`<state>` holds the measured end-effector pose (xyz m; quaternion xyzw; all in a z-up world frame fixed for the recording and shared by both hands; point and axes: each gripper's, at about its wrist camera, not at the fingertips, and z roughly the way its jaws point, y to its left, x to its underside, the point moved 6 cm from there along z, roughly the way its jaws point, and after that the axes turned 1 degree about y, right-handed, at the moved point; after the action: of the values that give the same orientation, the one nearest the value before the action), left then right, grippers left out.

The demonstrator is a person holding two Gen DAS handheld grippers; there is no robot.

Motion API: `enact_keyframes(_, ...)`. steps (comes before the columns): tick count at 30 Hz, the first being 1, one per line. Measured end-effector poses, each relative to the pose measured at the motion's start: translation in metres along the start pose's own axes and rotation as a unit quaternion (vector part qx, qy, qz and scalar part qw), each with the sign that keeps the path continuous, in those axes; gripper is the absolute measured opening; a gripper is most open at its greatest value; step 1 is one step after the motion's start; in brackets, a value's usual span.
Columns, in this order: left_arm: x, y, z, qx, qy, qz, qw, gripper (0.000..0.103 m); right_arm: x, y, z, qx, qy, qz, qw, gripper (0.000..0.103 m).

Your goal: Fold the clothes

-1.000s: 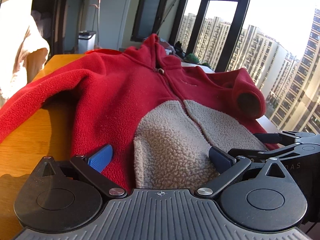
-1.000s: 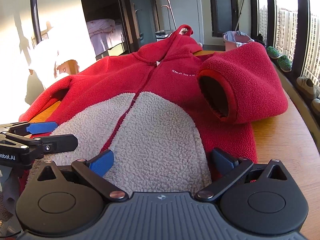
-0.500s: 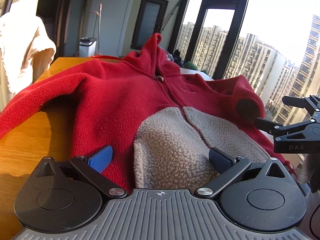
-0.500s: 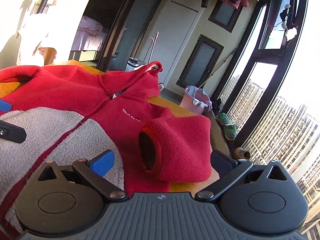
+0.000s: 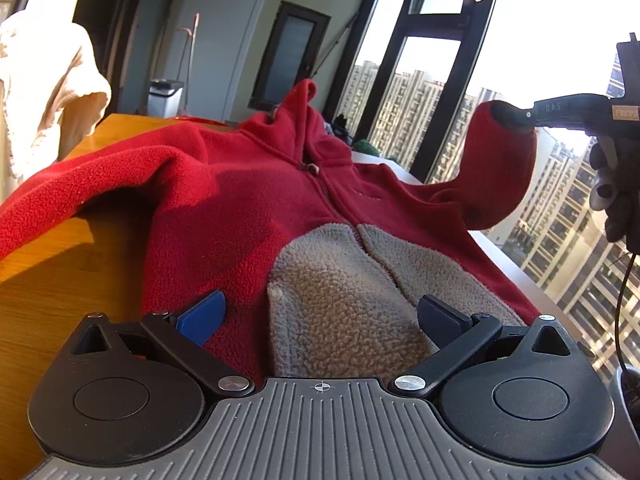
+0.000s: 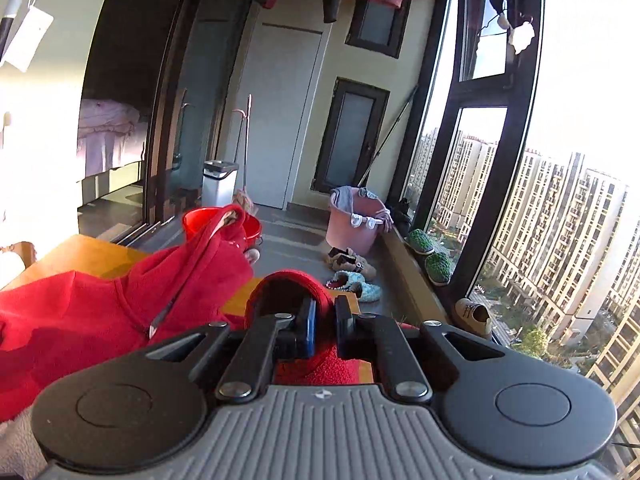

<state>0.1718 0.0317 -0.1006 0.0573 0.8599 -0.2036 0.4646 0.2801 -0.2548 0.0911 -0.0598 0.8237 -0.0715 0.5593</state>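
Red fleece jacket [image 5: 248,200] lies front-up on the tabletop [image 5: 52,280], filling the centre of the left wrist view; grey lower panels nearest the lens, hood at upper centre.

Change over the last second: the right hand-held gripper [image 6: 324,326] went from wide apart beside the hem to clamped on the cuff [image 6: 292,284] of the right-side sleeve [image 5: 500,168]. Red fleece sits pinched between its pads. The sleeve, a second ago lying flat beside the body, now hangs raised at upper right of the left wrist view, cuff uppermost.

Left hand-held gripper [image 5: 320,316]: jaws wide, nothing between them, hovering at the hem; its place is almost unchanged.

Reading: sleeve fold is under way. Next move is probably to carry the cuff across onto the chest. Other sleeve [image 5: 80,184], at left, not yet folded.
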Motion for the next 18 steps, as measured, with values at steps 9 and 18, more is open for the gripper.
enact_keyframes(9,0.000,0.000,-0.001,0.005,-0.004,-0.004,1.0000,0.103,-0.099,-0.007,-0.011,-0.078,-0.072,0.100,0.989,0.003)
enact_keyframes(18,0.001,0.002,-0.004,0.011,-0.008,-0.007,0.9999,0.103,-0.096,0.058,-0.001,-0.125,-0.048,0.027,0.991,0.010)
